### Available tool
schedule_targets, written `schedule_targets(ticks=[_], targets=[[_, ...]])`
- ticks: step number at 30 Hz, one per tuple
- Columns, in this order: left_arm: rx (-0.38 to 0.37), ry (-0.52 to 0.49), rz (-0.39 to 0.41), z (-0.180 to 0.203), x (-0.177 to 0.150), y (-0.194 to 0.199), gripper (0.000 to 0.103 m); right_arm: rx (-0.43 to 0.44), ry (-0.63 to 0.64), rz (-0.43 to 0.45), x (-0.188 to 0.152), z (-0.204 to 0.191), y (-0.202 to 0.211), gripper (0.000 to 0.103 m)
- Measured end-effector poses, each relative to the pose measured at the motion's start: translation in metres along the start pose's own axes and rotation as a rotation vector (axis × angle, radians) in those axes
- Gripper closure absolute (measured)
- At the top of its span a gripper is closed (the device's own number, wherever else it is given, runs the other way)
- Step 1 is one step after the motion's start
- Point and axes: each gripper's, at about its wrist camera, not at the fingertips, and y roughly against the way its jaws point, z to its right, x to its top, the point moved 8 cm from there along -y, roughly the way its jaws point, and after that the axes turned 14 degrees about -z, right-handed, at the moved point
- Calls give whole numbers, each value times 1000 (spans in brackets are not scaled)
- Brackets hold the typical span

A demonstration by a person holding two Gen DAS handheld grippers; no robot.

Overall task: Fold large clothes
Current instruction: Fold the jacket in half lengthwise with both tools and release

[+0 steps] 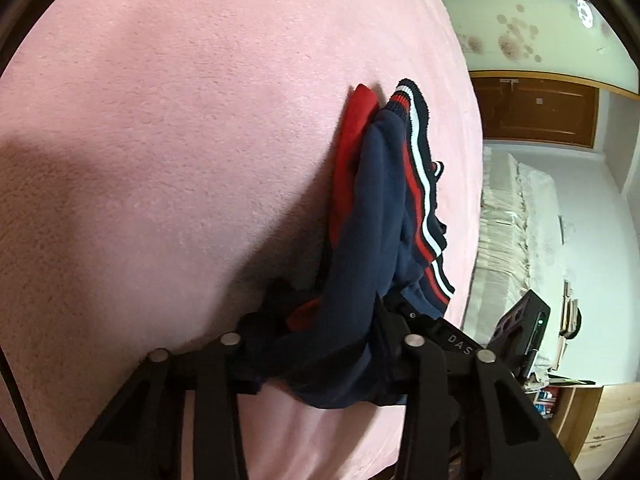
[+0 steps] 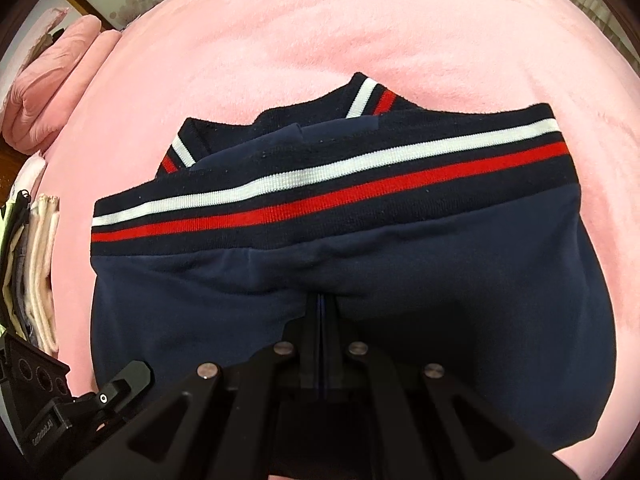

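The left tongs (image 1: 320,320) are clamped on a thick bunch of the navy garment (image 1: 360,216), with several layers and a flash of red lining (image 1: 354,120) crowded between them. That grip looks the riskier one: so much soft jersey in one bite could let an inner layer creep out, or drag the fold crooked if this side is pulled harder than the other. The cloth rises from the tongs and drapes toward the far right of the pink blanket (image 1: 160,120), a plush, short-piled surface that would likely cling and rumple the underside if the garment is dragged instead of lifted.

The right tongs (image 2: 322,320) are together on a thin edge of the same garment (image 2: 460,280), pinching very little cloth, so a sharp tug might slip it free. Beyond them the smooth navy body lies on the bed, ending at a ribbed hem band (image 2: 320,188) with white and red stripes; two striped cuffs (image 2: 370,98) peek out farther off and could stray from the fold.
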Motion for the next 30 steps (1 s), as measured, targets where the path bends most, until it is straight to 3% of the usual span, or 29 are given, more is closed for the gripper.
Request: schedule_targets(ticks=[4,9,11,19,24,27,30], targets=[[34,-10,41,8,-3,1,77,12,15,16,-10,-25,-4,103],[39,-59,117,43,-15,4,80,59,34,12,-18,-21,-3,103],[105,-103,143,55,-18,4,81,84,44,11,-13,-15,-4,103],[240,-263,223,124,-53,-6,82,204,134,-40,-13,-10,-2,103],[272,-251,241,160,-78,-31,82,357,186,-145,-7,5,-5,103],[336,-303,239,179,-90,-49,82,395,174,-210,-1,26,1,103],[395,-341,217,195,-98,-70,82,377,129,-172,6,58,24,103]])
